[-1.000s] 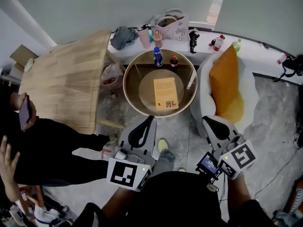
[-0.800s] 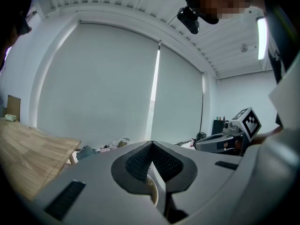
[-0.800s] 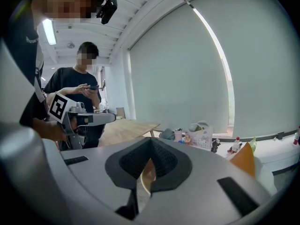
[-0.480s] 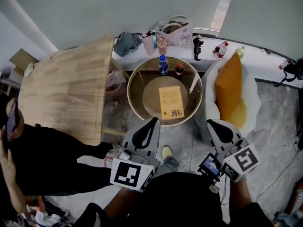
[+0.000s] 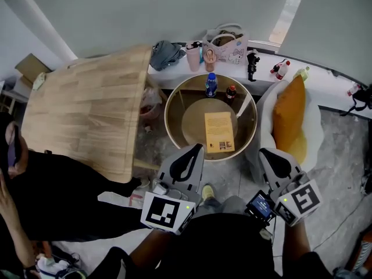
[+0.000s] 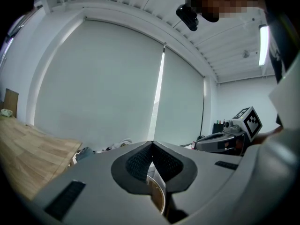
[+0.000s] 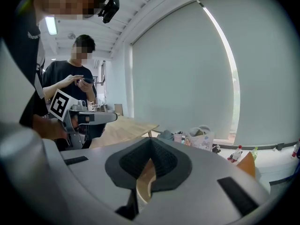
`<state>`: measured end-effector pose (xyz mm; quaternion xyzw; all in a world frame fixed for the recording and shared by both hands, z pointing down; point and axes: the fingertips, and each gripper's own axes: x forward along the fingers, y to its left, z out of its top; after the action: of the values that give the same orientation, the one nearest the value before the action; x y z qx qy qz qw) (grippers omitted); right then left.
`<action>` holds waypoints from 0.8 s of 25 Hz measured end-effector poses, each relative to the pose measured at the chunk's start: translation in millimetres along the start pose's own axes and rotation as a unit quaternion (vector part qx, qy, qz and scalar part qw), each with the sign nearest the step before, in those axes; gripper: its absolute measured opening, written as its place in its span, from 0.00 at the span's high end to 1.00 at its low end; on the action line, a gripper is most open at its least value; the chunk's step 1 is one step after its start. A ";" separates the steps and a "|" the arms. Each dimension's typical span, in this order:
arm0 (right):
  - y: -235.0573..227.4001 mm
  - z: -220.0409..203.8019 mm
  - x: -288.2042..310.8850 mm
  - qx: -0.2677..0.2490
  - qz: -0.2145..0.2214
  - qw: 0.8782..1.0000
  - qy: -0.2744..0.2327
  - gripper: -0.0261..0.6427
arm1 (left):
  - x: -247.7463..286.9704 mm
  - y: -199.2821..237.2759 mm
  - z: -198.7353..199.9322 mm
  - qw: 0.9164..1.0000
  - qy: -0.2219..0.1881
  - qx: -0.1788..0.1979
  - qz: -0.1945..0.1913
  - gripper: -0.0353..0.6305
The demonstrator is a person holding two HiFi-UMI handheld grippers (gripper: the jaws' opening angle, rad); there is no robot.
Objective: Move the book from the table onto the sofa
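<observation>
Hovering short of the round table [image 5: 168, 114], the left gripper [image 5: 196, 147] and right gripper [image 5: 265, 151] have jaws pressed together and empty; the book [image 5: 220, 131] lies flat just ahead, between them. Arriving unopened, the fingertips would likely shove it toward the bottles [image 5: 211, 85] beyond, rather than lift it for the sofa [image 5: 312, 129] beside the right fingers.

no readable text, book [image 5: 220, 131] print too small

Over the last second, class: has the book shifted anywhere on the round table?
No. The book lies where it did on the round table, just right of centre and nearer us than the blue bottle. Only the head view itself has shifted.
</observation>
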<state>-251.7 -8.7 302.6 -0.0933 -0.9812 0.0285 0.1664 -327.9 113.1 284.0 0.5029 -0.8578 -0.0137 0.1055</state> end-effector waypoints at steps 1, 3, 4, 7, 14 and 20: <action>0.1 1.7 1.4 -0.002 -0.001 1.000 -0.001 0.94 | -0.6 1.9 0.3 1.000 0.000 0.000 0.001 0.93; -0.1 5.4 2.1 -0.005 -0.004 1.000 -0.004 0.94 | -1.9 4.0 1.0 1.000 -0.002 0.000 0.002 0.93; -0.2 7.0 1.7 -0.007 -0.005 1.000 -0.005 0.94 | -2.5 4.5 1.4 1.000 -0.003 0.000 0.001 0.93; -1.9 10.3 1.3 -0.014 -0.009 1.000 -0.008 0.94 | -3.1 6.6 2.8 1.000 -0.005 0.001 0.000 0.93; -11.3 12.8 0.6 -0.022 -0.010 1.000 -0.009 0.94 | 1.3 5.1 4.0 1.000 -0.006 0.001 0.004 0.93; -25.2 10.3 7.5 -0.025 -0.001 1.000 -0.009 0.94 | 14.9 2.3 2.7 1.000 -0.003 0.007 0.008 0.93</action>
<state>-266.4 -32.3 297.5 -0.0965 -0.9832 0.0043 0.1550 -337.4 101.1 284.2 0.4967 -0.8622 -0.0088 0.0993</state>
